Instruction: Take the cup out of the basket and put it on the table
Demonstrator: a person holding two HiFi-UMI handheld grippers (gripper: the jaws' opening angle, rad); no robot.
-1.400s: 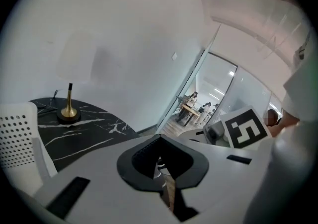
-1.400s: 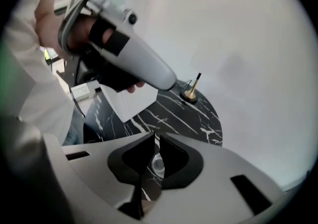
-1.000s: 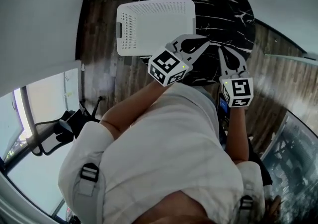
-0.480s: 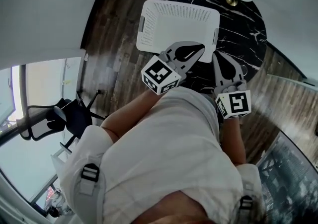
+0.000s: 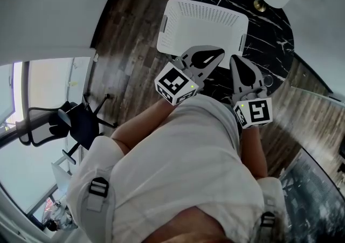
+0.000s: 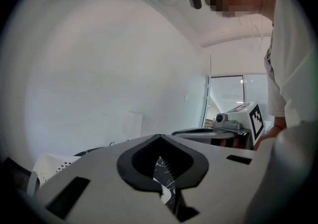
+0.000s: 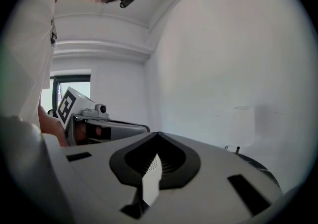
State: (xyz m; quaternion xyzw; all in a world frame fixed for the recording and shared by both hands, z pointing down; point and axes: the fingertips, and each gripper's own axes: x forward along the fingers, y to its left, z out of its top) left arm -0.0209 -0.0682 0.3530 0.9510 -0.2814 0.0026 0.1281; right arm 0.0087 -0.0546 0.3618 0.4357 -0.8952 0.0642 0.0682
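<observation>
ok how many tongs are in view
2. The left tongs, shut, point at the white basket's near edge; the right tongs, also shut, are beside them over the black marble table. None appears hidden.

- basket (image 5: 202, 23): white plastic, rectangular, with tiny holes all around the walls and a handle slot at each short end. It sits upright and open side up, the inside looking plain white from above.
- basket spot: on the table, toward its left side in the head view. Its left end reaches about to the table's edge.
- table (image 5: 268, 34): round, with a black marble-look top and thin white veins.
- cup: can't make it out in any view.
</observation>
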